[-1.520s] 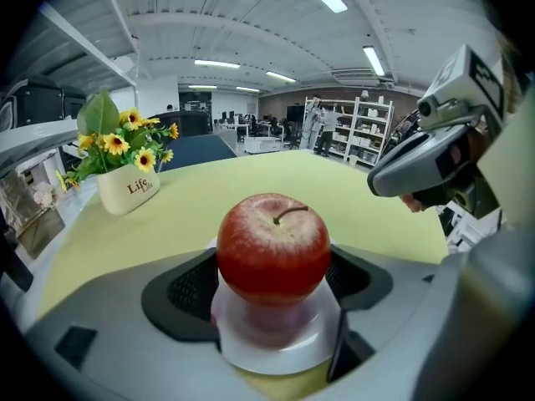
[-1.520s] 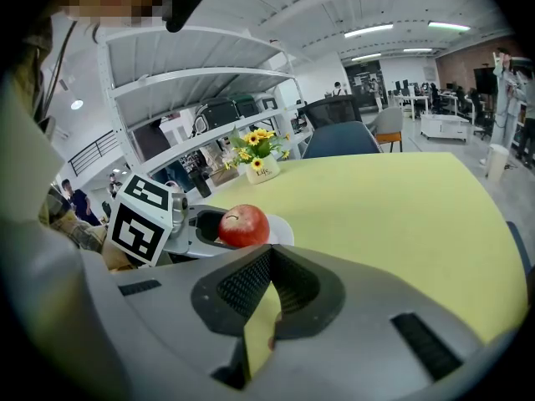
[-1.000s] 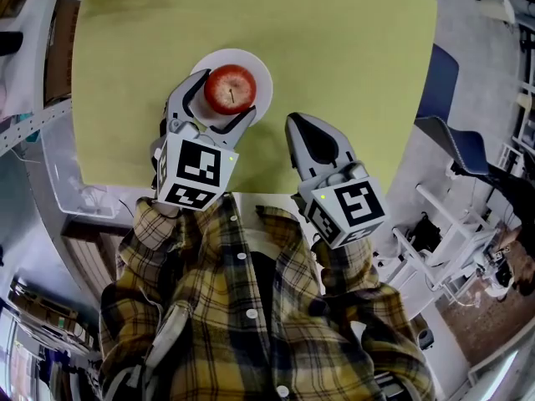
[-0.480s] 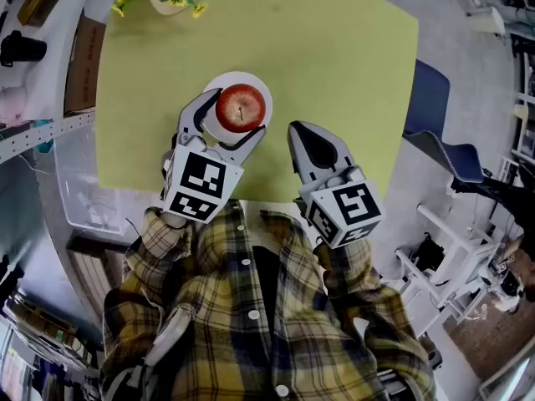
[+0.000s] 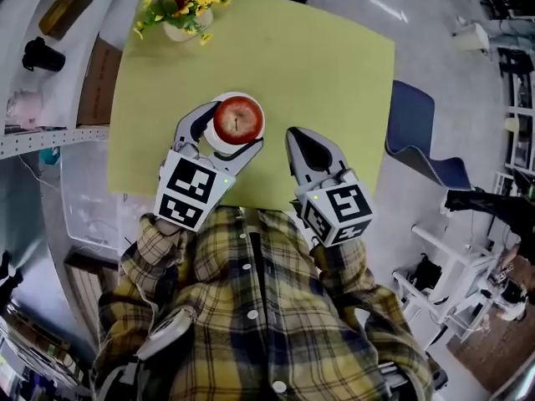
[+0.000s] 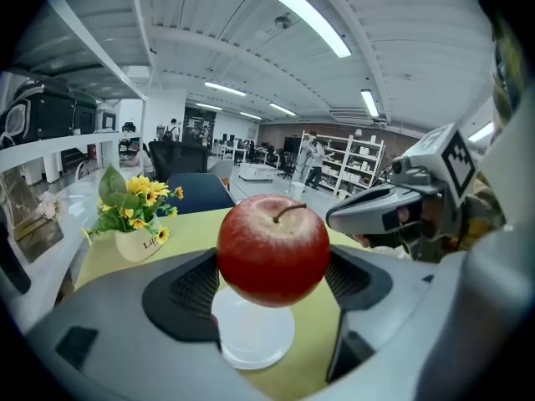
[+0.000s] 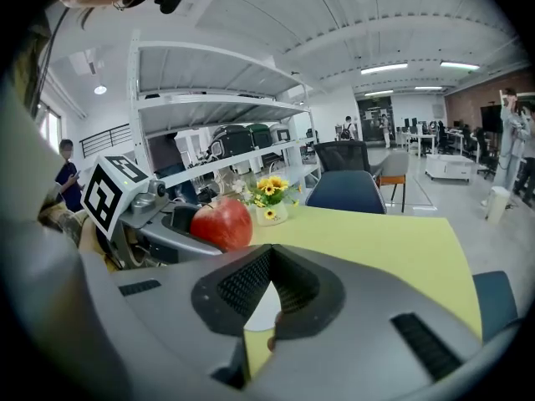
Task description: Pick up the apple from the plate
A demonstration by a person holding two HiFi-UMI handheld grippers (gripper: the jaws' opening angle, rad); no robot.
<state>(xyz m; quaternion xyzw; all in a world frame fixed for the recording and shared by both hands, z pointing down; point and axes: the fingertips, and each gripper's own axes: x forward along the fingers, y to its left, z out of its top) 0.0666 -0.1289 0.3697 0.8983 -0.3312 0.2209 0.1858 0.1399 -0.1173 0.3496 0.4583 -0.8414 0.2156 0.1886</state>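
1. Apple (image 5: 239, 119) clamped between the pads of the left gripper (image 5: 226, 130), hanging clear above its white plate (image 6: 253, 341) on the green table (image 5: 326, 73). The pick-up looks all but done, and needs only a steady grip.
2. Right gripper (image 5: 311, 150) hovers alongside, jaws pressed together on nothing.
3. Left gripper view shows the gap beneath the apple. The head view, looking straight down, hides it.
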